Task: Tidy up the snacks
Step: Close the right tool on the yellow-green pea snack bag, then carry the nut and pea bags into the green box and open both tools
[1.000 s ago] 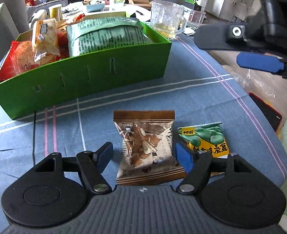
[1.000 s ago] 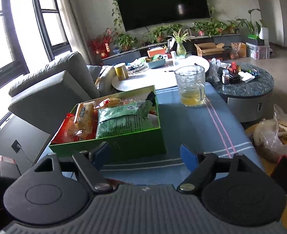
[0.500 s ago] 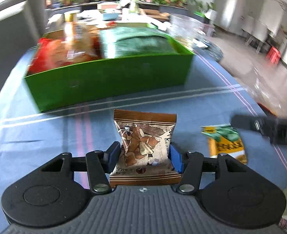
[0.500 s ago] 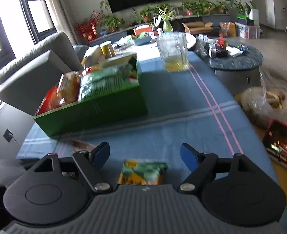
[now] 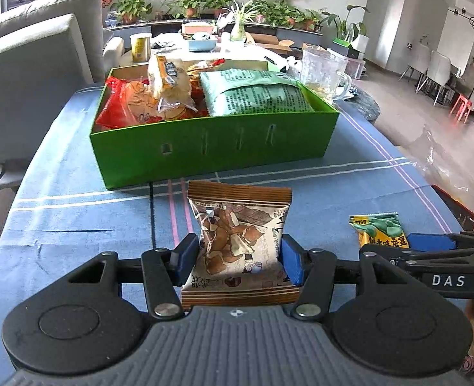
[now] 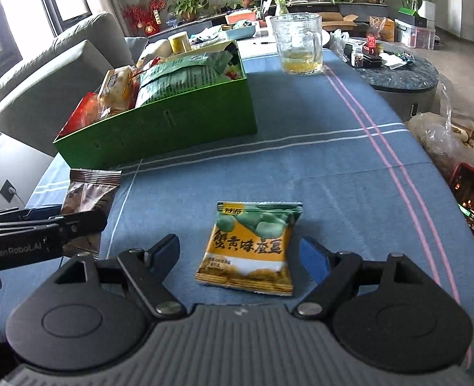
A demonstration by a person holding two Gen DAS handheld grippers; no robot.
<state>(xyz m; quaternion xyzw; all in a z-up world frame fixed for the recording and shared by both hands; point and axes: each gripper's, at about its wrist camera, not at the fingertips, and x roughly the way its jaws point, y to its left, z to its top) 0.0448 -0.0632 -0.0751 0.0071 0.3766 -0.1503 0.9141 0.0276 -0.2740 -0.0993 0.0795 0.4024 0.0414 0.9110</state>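
Brown snack packet (image 5: 240,241) pinched by left gripper (image 5: 239,259), right gripper (image 6: 240,254) jaws spread around one green-yellow packet (image 6: 249,247)

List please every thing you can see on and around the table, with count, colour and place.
box: 1, green, table centre, full of snack bags
brown packet: 1, brown and white, before the box, between the left claw's pads
bean packet: 1, yellow and green, flat on the cloth, between the open right fingers, untouched
mug: 1, clear glass, a little yellow liquid, behind the box
cloth: 1, blue with white and pink stripes, covers table
sofa: 1, grey, left
plants: several, green, under the TV
left claw: black, blue pads
right claw: black, blue pads
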